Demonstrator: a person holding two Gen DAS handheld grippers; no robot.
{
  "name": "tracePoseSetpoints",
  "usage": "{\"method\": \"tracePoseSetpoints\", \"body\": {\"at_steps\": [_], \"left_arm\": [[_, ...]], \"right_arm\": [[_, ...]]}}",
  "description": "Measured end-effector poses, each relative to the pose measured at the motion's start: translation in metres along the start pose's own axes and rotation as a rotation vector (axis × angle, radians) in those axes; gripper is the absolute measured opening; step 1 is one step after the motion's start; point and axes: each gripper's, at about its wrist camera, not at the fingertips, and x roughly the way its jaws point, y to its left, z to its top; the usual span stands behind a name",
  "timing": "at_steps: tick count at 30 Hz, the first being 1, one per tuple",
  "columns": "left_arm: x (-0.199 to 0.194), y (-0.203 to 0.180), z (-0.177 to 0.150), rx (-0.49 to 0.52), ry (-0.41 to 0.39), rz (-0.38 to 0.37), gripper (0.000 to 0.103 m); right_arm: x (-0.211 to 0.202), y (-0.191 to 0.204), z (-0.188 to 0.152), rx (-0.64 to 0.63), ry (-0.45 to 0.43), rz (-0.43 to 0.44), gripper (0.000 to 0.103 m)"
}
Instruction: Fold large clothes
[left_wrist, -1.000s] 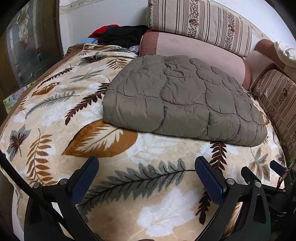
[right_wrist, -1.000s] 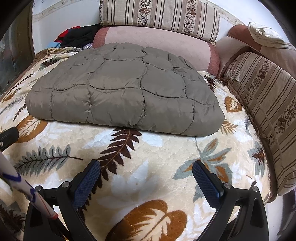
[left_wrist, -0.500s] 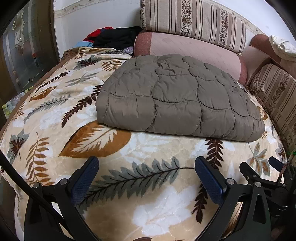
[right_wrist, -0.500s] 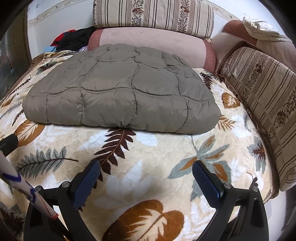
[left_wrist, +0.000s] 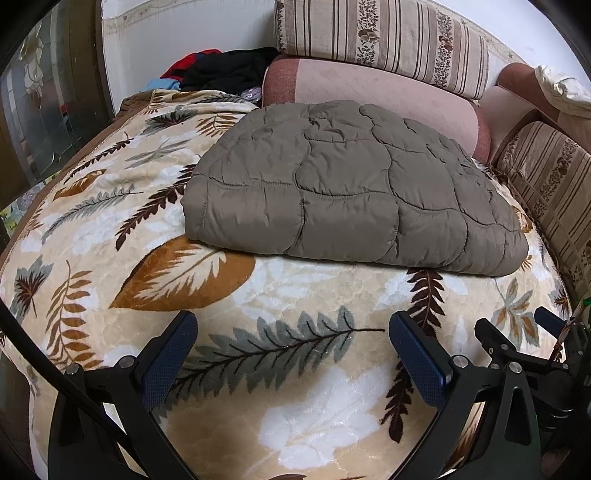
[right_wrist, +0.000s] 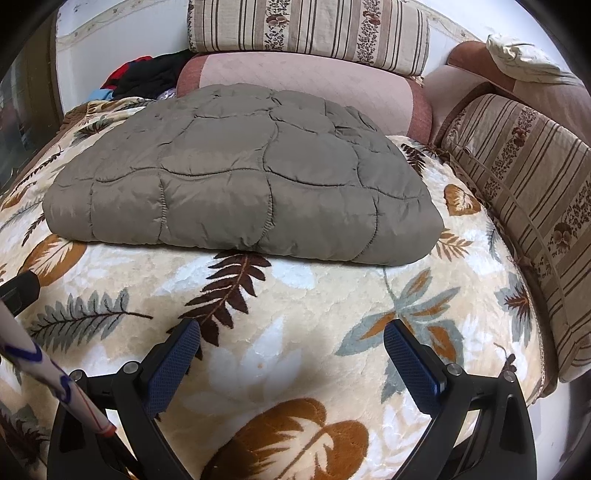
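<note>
Two grippers hang above a leaf-print blanket (left_wrist: 303, 424), holding nothing: the left gripper (left_wrist: 293, 345) with jaws spread wide, the right gripper (right_wrist: 291, 349) likewise released. Beyond both, apart from their fingertips, a folded quilted coat (right_wrist: 236, 177) lies flat mid-blanket. Behind it sit a pink bolster (right_wrist: 306, 85), a striped cushion (right_wrist: 306, 27), and what may be heaped clothes (left_wrist: 225, 72) far left.

- The folded quilted garment (right_wrist: 236, 177) lies flat toward the leaf-print blanket's (right_wrist: 295, 295) far edge, touching the pink bolster (right_wrist: 314, 85).
- The right gripper (right_wrist: 291, 354) hovers wide apart, holding nothing, above the blanket's near edge.
</note>
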Motion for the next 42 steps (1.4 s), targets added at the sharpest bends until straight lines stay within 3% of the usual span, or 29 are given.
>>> {"method": "tracePoseSetpoints", "body": {"at_steps": [42], "left_arm": [[-0.004, -0.021, -0.004, 0.048, -0.022, 0.003, 0.103]], "right_arm": [[-0.007, -0.025, 0.0, 0.051, -0.037, -0.042, 0.102]]}}
